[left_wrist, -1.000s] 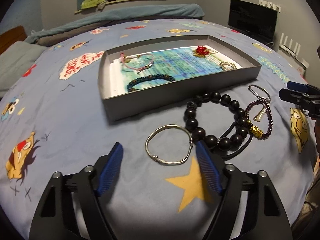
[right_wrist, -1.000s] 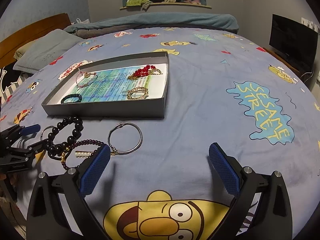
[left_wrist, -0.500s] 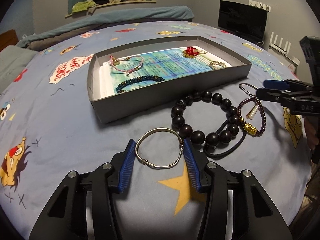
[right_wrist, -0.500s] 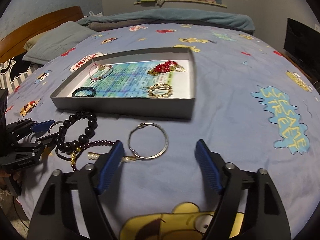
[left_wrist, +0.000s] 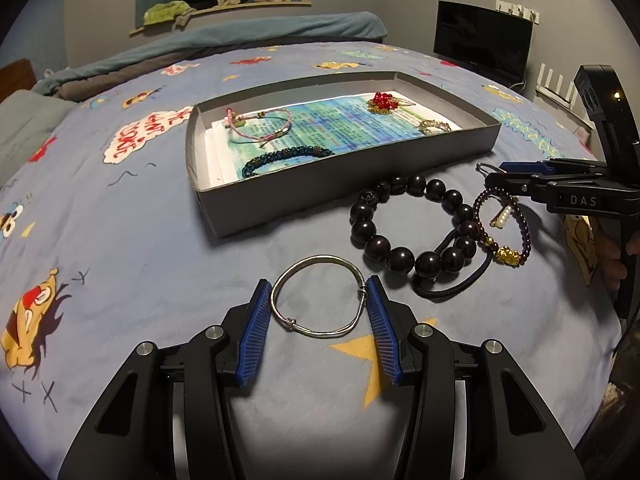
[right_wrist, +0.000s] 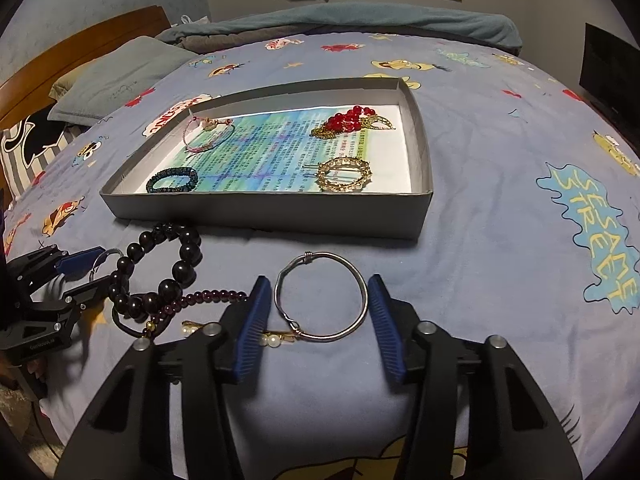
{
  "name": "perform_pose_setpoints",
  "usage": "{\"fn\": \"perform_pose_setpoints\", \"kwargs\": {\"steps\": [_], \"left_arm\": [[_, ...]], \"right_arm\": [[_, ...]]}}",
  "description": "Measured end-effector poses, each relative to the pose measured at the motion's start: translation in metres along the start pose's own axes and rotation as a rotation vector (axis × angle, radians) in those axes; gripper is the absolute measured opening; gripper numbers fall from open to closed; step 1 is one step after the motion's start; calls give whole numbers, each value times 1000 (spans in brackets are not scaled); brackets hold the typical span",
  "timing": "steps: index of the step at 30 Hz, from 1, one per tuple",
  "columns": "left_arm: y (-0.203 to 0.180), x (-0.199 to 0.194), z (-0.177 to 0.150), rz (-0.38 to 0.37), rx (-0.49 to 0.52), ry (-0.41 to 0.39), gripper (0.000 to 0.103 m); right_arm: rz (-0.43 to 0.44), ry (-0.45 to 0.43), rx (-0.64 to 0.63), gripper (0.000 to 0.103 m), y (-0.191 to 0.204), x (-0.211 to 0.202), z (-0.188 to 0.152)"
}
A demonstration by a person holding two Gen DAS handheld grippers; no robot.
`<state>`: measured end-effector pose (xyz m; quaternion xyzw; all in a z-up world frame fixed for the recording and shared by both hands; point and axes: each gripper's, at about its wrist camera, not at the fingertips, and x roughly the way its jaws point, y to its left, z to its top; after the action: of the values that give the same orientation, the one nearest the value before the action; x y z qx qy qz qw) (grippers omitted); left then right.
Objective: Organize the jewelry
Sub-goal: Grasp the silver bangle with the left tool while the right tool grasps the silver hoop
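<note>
A grey tray on the bed holds a pink cord bracelet, a dark beaded bracelet, a red bead ornament and a gold ring brooch. My left gripper is open, its pads either side of a silver bangle lying on the sheet. My right gripper is open around a second silver bangle. A big black bead bracelet, a purple bead bracelet, a black hair tie and a pearl pin lie between them.
The bed has a blue cartoon sheet. A pillow and wooden headboard are at the left in the right wrist view. A black screen stands beyond the bed. Each gripper shows in the other's view, left, right.
Both grippers have moved forward and narrowed. Each now has its pads close on either side of a silver bangle.
</note>
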<state>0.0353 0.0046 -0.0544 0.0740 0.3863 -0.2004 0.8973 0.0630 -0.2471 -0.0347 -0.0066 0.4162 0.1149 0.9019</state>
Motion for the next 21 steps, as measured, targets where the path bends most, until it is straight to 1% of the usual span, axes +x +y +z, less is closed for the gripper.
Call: {"fn": "perform_pose_setpoints", "kwargs": {"steps": [13, 21], "left_arm": [[0, -3, 0, 12, 4, -3, 50], [-5, -15, 3, 16, 9, -28, 50]], "right_arm": [[-30, -19, -22, 46, 4, -5, 0], [-57, -51, -53, 46, 10, -18, 0]]}}
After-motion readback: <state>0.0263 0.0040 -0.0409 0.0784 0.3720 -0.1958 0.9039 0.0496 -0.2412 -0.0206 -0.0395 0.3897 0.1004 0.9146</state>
